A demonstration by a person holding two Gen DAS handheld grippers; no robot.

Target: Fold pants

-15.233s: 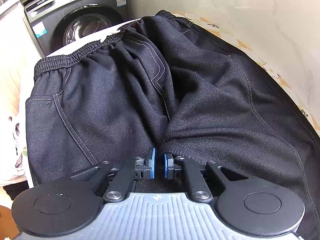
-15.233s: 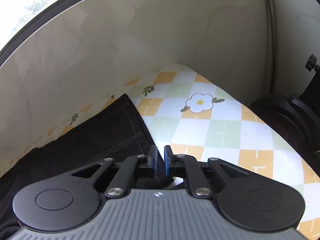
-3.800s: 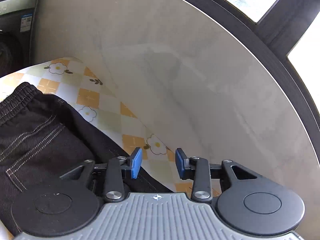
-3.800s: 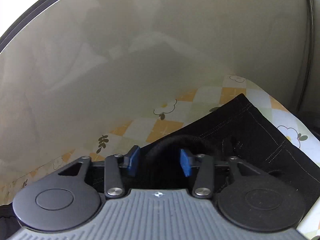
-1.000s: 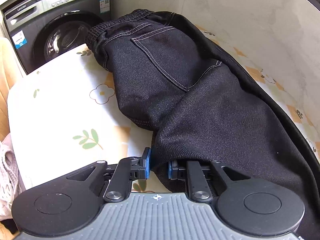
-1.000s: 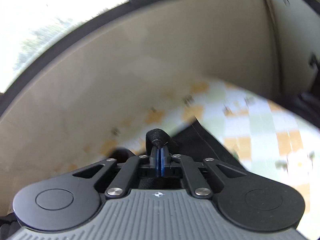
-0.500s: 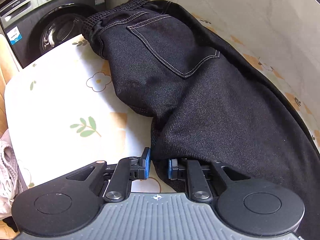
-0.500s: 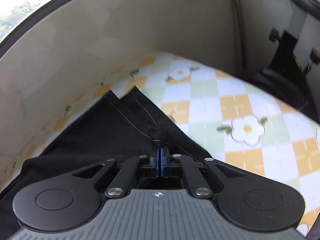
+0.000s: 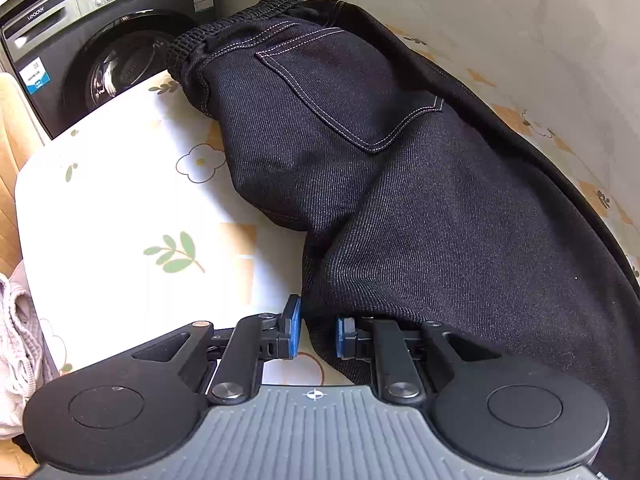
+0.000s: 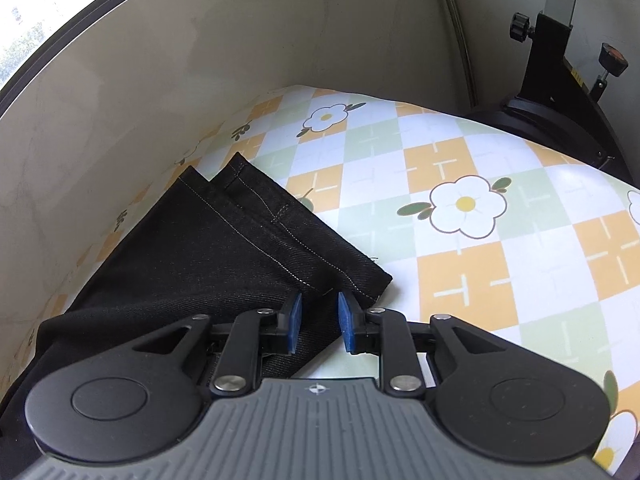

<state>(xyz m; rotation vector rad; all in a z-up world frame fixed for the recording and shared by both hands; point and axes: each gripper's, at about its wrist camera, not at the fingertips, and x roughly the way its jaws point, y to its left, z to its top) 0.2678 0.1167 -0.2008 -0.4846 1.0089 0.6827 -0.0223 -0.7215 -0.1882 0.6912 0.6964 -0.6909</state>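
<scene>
The black pants [image 9: 400,200] lie folded lengthwise along the wall, waistband [image 9: 240,20] at the far end and a back pocket facing up. My left gripper [image 9: 319,332] is shut on a fold of the pants at the near edge by the crotch. In the right wrist view the two leg hems [image 10: 304,236] rest flat on the flowered tablecloth [image 10: 480,200], one slightly offset over the other. My right gripper [image 10: 320,322] sits low over the near corner of the hems. Its jaws are opening; the cloth lies between and under the pads, unpinched.
A grey washing machine [image 9: 100,60] stands beyond the table's far end. The pale wall [image 10: 160,80] runs close along the pants. A white cloth [image 9: 16,340] hangs off the table's left edge. A black stand [image 10: 560,92] rises past the right end.
The right gripper came down with the leg ends pinched, laid them on the table, and its jaws have parted off the fabric. The left gripper has kept its hold and place.
</scene>
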